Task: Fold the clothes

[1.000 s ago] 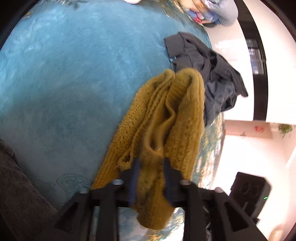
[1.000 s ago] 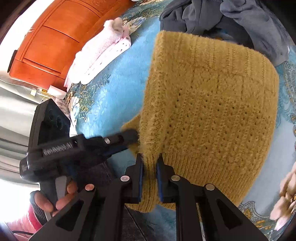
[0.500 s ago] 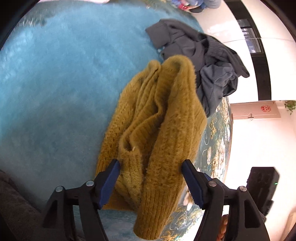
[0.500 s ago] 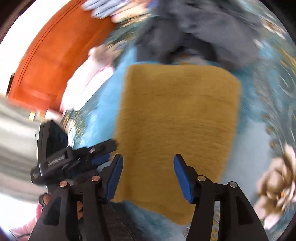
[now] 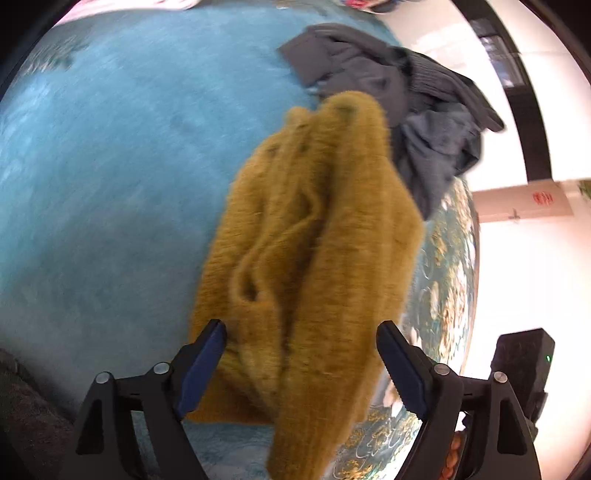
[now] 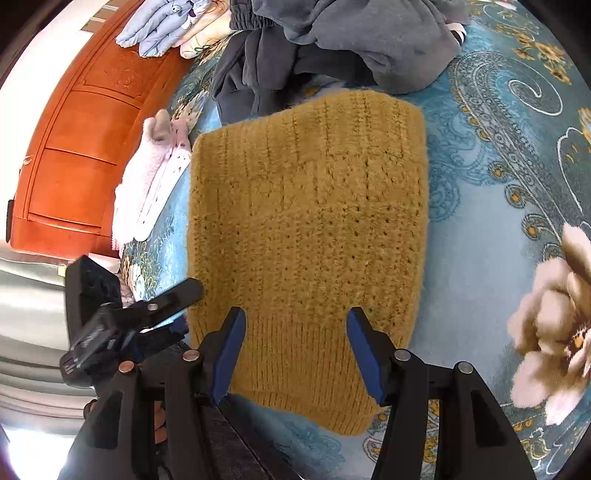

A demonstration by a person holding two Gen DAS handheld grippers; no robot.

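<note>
Left gripper (image 5: 301,352): I read my jaws as spread wide, blue pads either side of the sweater's near end, gripping nothing. From the right wrist view I see this same tool at the sweater's left edge (image 6: 162,314).

Right gripper (image 6: 295,347): I have it spread wide as well, poised over the ribbed hem, with nothing between the pads.

Mustard sweater (image 6: 306,236): folded into a neat rectangle, lying flat on the bedspread, hem toward me. In the left wrist view I see it end-on (image 5: 314,240), its layers showing as stacked folds; that picture is slightly blurred.

Bedspread (image 6: 498,166): blue, with paisley scrolls and a large pale flower at my right; it carries everything listed here.

Grey clothes pile (image 6: 332,40): crumpled, unfolded, just beyond the sweater's far edge, touching or nearly so; I cannot tell which. I also see it from the left wrist (image 5: 413,110).

Pink garment (image 6: 147,184): folded, lying left of the sweater near the bed's edge.

Pale blue folded item (image 6: 159,26): at the far left corner, beside a floral-print piece.

Wooden cabinet (image 6: 74,129): orange-brown, panelled, standing beyond the bed on the left.
</note>
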